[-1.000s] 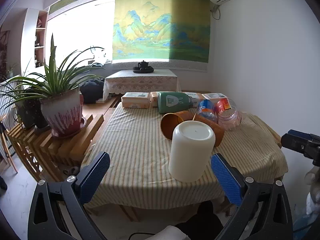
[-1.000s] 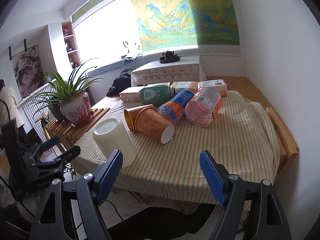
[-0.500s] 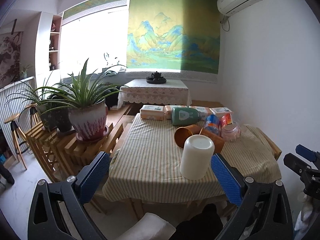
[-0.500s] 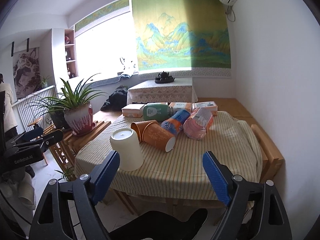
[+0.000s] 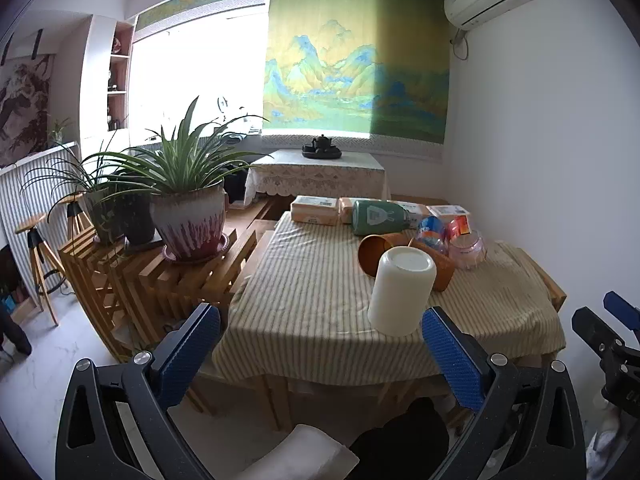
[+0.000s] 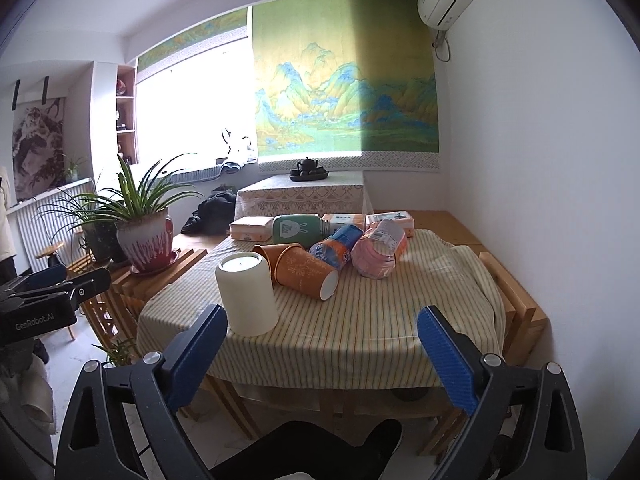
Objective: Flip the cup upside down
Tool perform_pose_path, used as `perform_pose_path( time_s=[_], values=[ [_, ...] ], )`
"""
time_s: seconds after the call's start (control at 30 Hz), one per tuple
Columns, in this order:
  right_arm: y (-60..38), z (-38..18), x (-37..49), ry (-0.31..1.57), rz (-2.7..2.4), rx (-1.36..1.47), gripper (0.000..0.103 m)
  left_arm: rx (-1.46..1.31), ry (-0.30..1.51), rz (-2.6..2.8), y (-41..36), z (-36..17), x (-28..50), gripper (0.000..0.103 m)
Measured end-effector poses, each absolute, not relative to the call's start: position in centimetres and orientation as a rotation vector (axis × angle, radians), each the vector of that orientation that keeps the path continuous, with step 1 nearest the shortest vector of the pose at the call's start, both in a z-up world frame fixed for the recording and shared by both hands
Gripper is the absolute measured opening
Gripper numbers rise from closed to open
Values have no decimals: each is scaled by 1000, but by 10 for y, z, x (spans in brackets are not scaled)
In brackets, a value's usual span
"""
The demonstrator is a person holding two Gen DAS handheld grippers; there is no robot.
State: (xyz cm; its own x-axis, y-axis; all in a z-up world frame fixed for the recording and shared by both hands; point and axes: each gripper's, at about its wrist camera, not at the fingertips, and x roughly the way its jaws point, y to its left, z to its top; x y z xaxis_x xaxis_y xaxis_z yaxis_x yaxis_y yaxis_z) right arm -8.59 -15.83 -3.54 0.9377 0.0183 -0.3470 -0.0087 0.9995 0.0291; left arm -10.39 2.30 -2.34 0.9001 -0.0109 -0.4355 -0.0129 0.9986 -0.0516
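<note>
One white cup [image 5: 401,291] stood upside down, base up, on the striped tablecloth of the table [image 5: 312,312], near its front edge. Just behind the white cup lay two orange paper cups [image 6: 306,273] on their sides, touching each other. Behind those: one green bottle [image 6: 297,231] on its side, one blue-and-orange bottle [image 6: 334,247] on its side, one pink plastic-wrapped pack [image 6: 378,254]. At the far edge of the table, behind the white cup, three flat boxes [image 5: 314,210] showed in the left wrist view; whether there were more, could not tell.

To the left of the white cup, off the table, one large potted spider plant [image 5: 188,216] sat on a wooden slat rack, with smaller dark pots beside it, count unclear. Beyond the table, one smaller table with a lace cloth carried one dark teapot set [image 6: 308,170].

Left hand-held gripper [image 5: 320,354]: jaws wide apart, holding nothing, level, pulled back off the front of the table, white cup ahead near its right finger, not touched. Right hand-held gripper [image 6: 322,344]: jaws wide apart, holding nothing, also off the front edge, white cup just past its left finger, apart from it. Each hand-held gripper showed at the edge of the other's view.
</note>
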Motion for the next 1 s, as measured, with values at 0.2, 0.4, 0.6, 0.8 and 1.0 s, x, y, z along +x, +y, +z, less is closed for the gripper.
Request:
perform_pose_path(
  time_s=[0.2, 0.4, 0.6, 0.8, 1.0],
  values=[
    [-157, -35, -89, 346, 4, 28, 95, -51, 454, -1, 22, -27, -103, 102],
    [-163, -37, -90, 343, -9, 47, 95, -47, 446, 2, 20, -27, -105, 102],
    [-163, -38, -92, 342, -15, 43, 95, -44, 445, 4, 19, -28, -105, 102],
    [-163, -38, -92, 343, -13, 44, 95, -45, 447, 6, 19, -28, -106, 102],
    [-164, -38, -92, 337, -18, 52, 95, -42, 450, 5, 19, -29, -105, 102]
  ],
)
